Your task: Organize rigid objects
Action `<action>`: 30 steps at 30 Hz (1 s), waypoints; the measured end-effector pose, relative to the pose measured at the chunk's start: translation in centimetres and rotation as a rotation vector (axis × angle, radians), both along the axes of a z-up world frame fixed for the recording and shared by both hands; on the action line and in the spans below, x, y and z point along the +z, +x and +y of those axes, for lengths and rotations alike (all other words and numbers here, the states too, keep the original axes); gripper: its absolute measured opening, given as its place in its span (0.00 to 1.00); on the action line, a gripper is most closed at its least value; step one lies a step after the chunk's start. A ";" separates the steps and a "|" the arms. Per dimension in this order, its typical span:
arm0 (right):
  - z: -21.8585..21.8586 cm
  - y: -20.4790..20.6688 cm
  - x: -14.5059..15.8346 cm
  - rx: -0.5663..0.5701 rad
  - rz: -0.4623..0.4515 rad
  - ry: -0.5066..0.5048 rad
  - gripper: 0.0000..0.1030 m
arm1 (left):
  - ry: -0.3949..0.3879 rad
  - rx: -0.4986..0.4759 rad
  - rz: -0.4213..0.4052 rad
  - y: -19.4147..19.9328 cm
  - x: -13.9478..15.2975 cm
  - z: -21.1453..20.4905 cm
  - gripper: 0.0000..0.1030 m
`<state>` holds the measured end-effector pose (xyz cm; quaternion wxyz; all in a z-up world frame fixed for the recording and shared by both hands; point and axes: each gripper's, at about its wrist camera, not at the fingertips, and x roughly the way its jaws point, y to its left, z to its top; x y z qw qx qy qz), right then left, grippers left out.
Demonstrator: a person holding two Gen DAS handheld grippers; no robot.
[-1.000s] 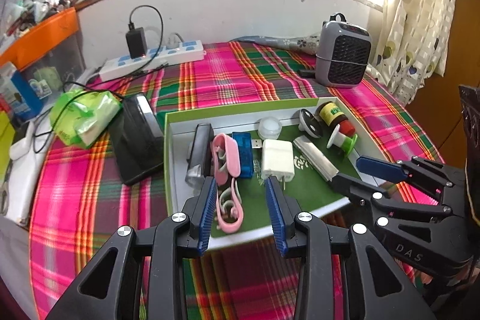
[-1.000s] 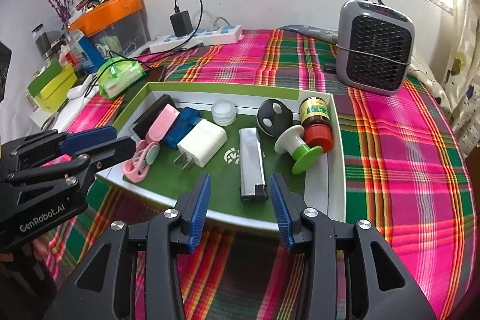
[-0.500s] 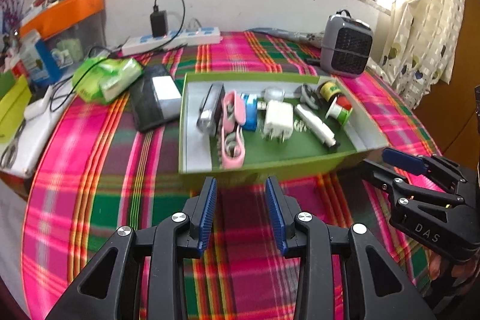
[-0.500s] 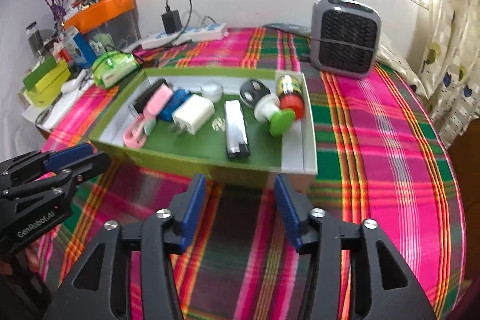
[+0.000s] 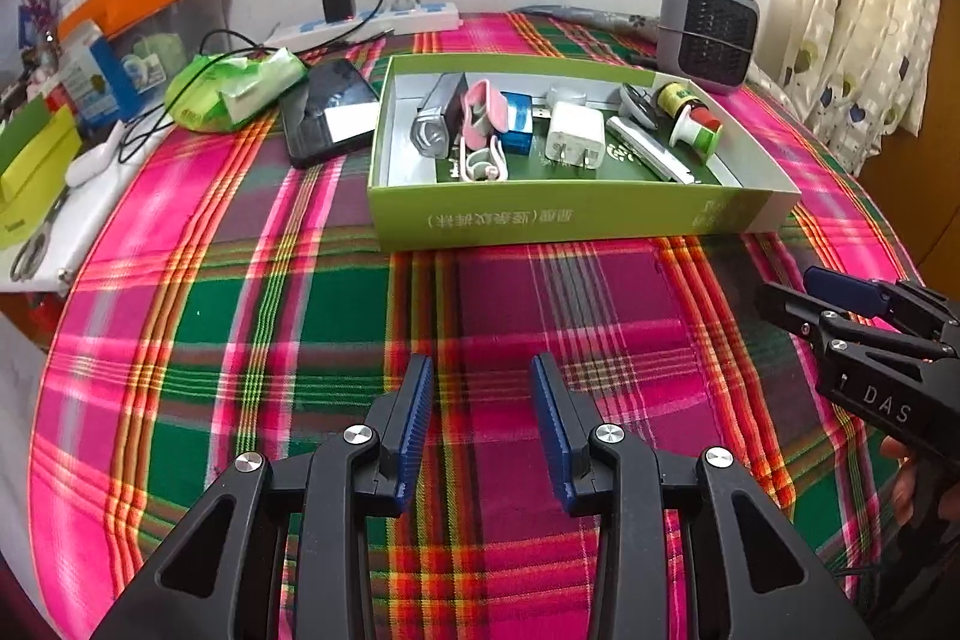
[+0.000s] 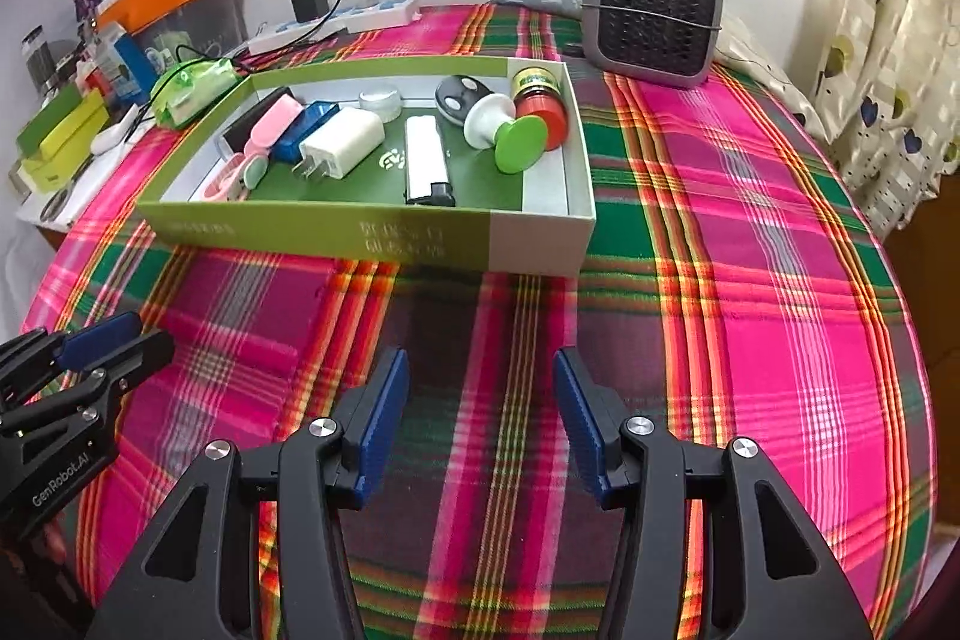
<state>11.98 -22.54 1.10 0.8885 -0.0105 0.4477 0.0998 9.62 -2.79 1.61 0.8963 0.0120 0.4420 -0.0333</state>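
A green cardboard box (image 5: 558,217) (image 6: 312,229) lies on the plaid cloth. It holds several small items: a white charger plug (image 5: 576,139) (image 6: 342,148), a pink clip (image 5: 480,124), a blue block (image 5: 516,121), a white lighter-like stick (image 6: 426,160), a green and white spool (image 6: 510,136) and a red-lidded jar (image 6: 540,100). My left gripper (image 5: 480,403) stands open over the cloth, well in front of the box, with nothing between its fingers. My right gripper (image 6: 480,400) is likewise open and empty, in front of the box's right half.
A dark phone (image 5: 327,112) and a green tissue pack (image 5: 234,85) lie left of the box. A grey heater (image 6: 654,10) stands behind it on the right, a power strip (image 5: 372,25) by the wall. Clutter lines the left edge; curtains hang at right.
Both grippers have drawn back from above the box toward the table's near edge. The box's contents have not moved, and both grippers stayed open.
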 end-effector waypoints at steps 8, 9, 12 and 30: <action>0.1 -0.5 -0.2 -0.014 0.000 -0.042 0.54 | 0.000 0.010 0.004 -0.2 -0.3 -0.4 0.32; 0.0 -0.6 -0.2 -0.017 -0.001 -0.042 0.56 | 0.009 0.012 0.001 -0.2 -0.3 -0.5 0.32; -0.4 -0.9 -0.3 -0.033 -0.005 -0.041 0.60 | 0.016 0.020 -0.002 -0.1 -0.4 -0.7 0.33; -0.5 -1.1 -0.4 -0.042 -0.015 -0.042 0.63 | 0.025 0.037 -0.014 -0.3 -0.4 -1.1 0.35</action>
